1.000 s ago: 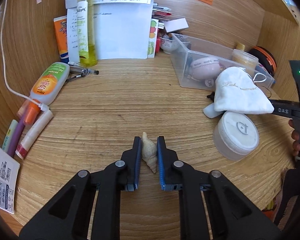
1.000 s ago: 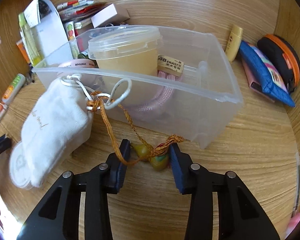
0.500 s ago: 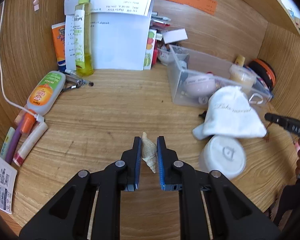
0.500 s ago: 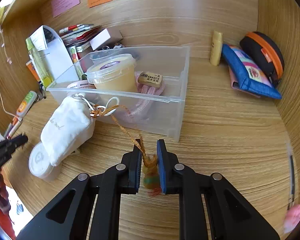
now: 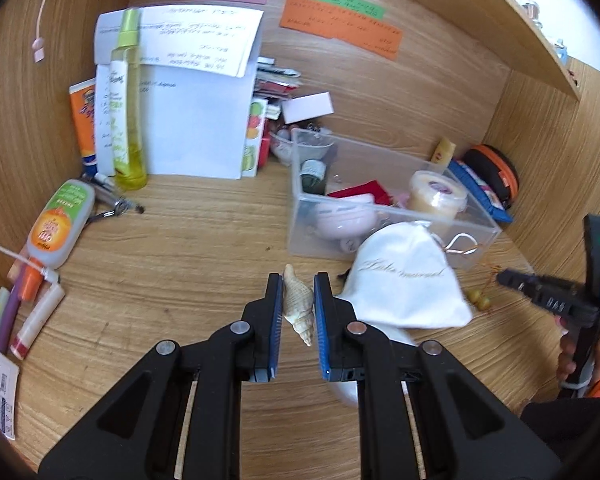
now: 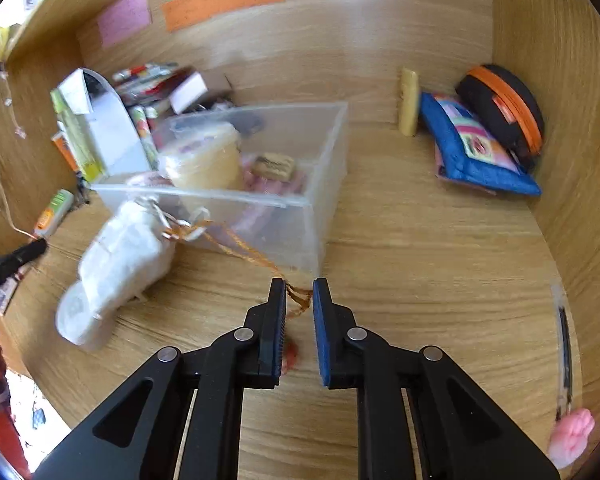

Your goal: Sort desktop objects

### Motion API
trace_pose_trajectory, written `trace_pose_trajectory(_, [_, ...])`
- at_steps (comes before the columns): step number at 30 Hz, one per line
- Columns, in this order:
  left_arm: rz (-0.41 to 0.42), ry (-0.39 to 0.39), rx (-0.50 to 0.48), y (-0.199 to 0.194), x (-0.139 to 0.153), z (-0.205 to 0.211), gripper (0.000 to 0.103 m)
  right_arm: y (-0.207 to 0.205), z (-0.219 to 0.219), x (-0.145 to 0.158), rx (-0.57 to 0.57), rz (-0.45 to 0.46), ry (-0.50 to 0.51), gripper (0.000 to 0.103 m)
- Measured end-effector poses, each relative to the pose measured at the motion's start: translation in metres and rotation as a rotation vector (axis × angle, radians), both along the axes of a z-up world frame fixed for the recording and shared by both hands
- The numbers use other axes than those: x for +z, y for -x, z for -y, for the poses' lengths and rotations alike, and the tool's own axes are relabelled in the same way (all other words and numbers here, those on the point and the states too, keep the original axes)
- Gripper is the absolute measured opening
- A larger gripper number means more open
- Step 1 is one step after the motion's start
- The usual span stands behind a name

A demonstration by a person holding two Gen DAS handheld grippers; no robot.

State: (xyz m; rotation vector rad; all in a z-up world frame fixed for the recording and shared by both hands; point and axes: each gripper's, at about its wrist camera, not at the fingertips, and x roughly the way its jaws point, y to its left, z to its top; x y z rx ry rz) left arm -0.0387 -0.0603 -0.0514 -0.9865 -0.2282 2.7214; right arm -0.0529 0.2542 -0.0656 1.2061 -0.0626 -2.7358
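My left gripper is shut on a pale spiral seashell and holds it above the desk, near a white drawstring pouch. My right gripper is shut on an orange braided cord with small beads; the cord runs taut back to the pouch's drawstring. The pouch leans on a clear plastic box. The box also shows in the left wrist view and holds a cream tub and other small items. The right gripper shows at the right of the left wrist view.
Bottles and tubes, a tall yellow spray bottle and papers stand at the left back. A blue pouch and a black-orange case lie in the right corner. A white round jar lies under the pouch.
Both grippers have lifted and pulled back from the desk. The right gripper closed on the beaded cord and drew it taut. The left gripper still holds the shell.
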Motion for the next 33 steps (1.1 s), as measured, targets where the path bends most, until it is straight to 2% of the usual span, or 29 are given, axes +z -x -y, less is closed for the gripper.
trace_pose_trajectory(2, [-0.001, -0.010, -0.014, 0.002, 0.001, -0.005, 0.014, 0.001, -0.004, -0.009, 0.015, 0.039, 0.023, 0.023])
trace_pose_trajectory(4, [-0.001, -0.015, -0.034, 0.003, 0.002, -0.012, 0.014, 0.000, -0.004, -0.016, 0.022, 0.058, 0.027, 0.024])
trace_pose_trajectory(7, [0.003, -0.019, -0.063, 0.005, 0.002, -0.022, 0.014, -0.004, 0.001, -0.020, 0.049, 0.056, 0.034, 0.033])
trace_pose_trajectory(15, [-0.001, -0.007, -0.097, 0.002, 0.004, -0.036, 0.014, 0.006, 0.032, -0.032, 0.138, 0.072, -0.045, 0.033])
trace_pose_trajectory(17, [-0.002, -0.010, -0.102, 0.003, 0.004, -0.037, 0.014, 0.007, 0.037, -0.035, 0.141, 0.058, -0.081, 0.030])
trace_pose_trajectory(18, [-0.001, -0.013, -0.105, 0.003, 0.003, -0.038, 0.014, 0.007, 0.039, -0.035, 0.143, 0.051, -0.093, 0.020])
trace_pose_trajectory(19, [-0.002, -0.015, -0.108, 0.004, 0.003, -0.038, 0.014, 0.007, 0.039, -0.035, 0.143, 0.049, -0.096, 0.017])
trace_pose_trajectory(25, [0.002, -0.034, -0.113, 0.011, 0.003, -0.040, 0.014, 0.000, 0.022, -0.032, 0.106, 0.046, -0.024, 0.017])
trace_pose_trajectory(33, [-0.012, -0.045, -0.111, 0.020, 0.010, -0.041, 0.014, -0.012, 0.006, 0.008, 0.048, -0.057, -0.023, 0.017])
